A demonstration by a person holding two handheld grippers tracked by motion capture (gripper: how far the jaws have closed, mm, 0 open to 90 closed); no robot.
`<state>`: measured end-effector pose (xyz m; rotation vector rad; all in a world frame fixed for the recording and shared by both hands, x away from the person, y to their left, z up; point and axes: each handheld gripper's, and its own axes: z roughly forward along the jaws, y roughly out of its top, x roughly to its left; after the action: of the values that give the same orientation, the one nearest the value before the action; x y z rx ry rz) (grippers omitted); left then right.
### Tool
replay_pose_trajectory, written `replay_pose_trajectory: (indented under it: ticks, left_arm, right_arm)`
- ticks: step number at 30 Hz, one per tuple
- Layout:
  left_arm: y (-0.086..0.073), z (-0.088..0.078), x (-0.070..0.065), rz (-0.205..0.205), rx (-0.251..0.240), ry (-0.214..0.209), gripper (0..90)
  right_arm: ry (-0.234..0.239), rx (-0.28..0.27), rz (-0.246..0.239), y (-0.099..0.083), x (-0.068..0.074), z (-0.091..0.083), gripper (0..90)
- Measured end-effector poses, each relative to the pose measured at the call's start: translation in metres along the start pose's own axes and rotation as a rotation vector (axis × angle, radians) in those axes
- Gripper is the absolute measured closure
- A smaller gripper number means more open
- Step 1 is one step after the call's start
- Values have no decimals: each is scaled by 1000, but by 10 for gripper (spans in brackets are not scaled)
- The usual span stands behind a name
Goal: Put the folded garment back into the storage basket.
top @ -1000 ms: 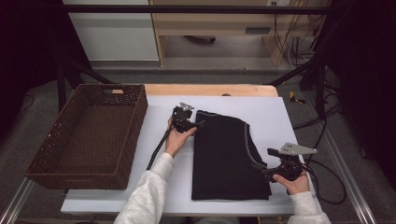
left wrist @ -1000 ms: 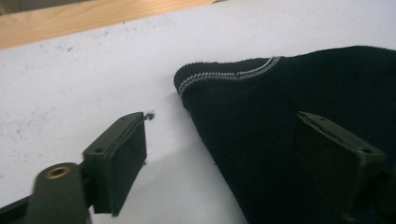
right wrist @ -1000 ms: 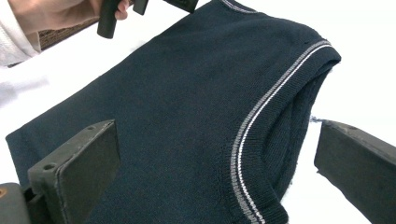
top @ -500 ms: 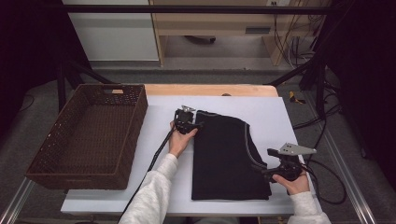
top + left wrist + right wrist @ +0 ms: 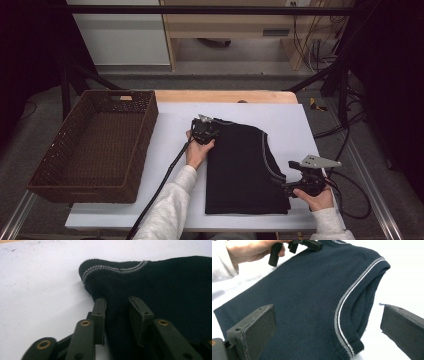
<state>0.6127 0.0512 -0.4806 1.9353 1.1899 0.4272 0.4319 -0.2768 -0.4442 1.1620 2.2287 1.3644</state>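
the counter [image 5: 170, 150] is white and broad, with a woven brown basket [image 5: 95, 142] sitting on its left part, apart from the work. right of the basket lies the dark knitted vest [image 5: 242, 170], folded into a long panel running from the far middle of the counter toward the near edge, its pale striped trim curving down the right side.

the left hand-held gripper [image 5: 204, 131] sits at the vest's far left corner. in the left gripper view its jaws stand partly apart with a ridge of knit pushed up between them [image 5: 116, 312]; they look set on the cloth but not pressed flat together, so the bite seems shallow. the right hand-held gripper [image 5: 295, 187] rests at the near right edge, just beside the trimmed armhole, its jaws wide apart and holding nothing; the right gripper view shows the striped edge [image 5: 342, 315] lying between the two pads.

the step in hand looks like taking both ends to fold or lift the vest. to do it well, the right jaws probably need to go lower and close over all layers at the trim, not just the top one. the left grip would do better taken deeper past the ribbed hem, since the knit may slip. lifting both ends level should keep the fold from sliding open.
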Motion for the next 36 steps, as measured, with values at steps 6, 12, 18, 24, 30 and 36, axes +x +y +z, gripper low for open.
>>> replay_pose_trajectory:
  ticks: [6,12,18,24,30,36]
  left_arm:
    - [-1,0,-2,0,-3,2,766]
    - [-1,-1,-5,-7,-8,18,801]
    - [-1,-1,-5,-1,-10,21,807]
    - [-2,-1,-5,1,-11,19,807]
    - [-2,-1,-5,5,-14,20,808]
    - [-2,-1,-5,1,-16,20,809]
  right_arm:
    - [-16,32,10,-4,2,0,11]
    - [-33,70,27,-9,6,0,29]
    - [-54,128,28,-18,8,2,52]
    - [-80,191,27,-24,8,8,95]
    - [-112,234,36,-28,8,11,156]
    - [-107,261,58,-32,7,14,219]
